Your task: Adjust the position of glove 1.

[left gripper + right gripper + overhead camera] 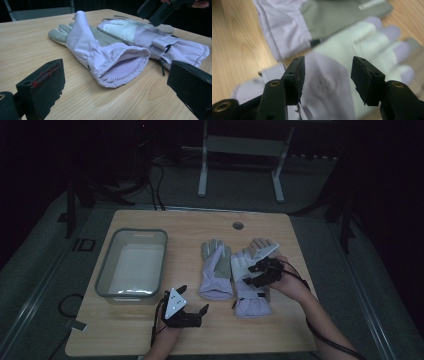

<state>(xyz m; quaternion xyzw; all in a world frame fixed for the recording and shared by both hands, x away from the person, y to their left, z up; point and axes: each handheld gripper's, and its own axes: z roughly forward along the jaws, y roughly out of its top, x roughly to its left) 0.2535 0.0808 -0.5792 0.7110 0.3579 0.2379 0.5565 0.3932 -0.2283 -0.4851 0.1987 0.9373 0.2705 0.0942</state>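
Observation:
Two lilac winter gloves lie side by side on the wooden table [125, 330]. The left glove [216, 270] lies palm up, grey palm showing, with its cuff mouth [122, 68] facing my left gripper [192, 301]. That gripper rests near the table's front edge, and its jaws [116, 75] stand wide open and empty. The right glove [248, 292] has a white back [347, 47] and a strap [165, 41]. My right gripper [260, 270] hovers over it. Its jaws [328, 65] are open above the glove's back with nothing between them; that view is blurred.
An empty grey plastic bin [105, 265] stands on the table's left half. A round cable hole [238, 225] sits near the far edge. Behind the table a white frame [202, 170] stands on the floor. Cables trail from both grippers.

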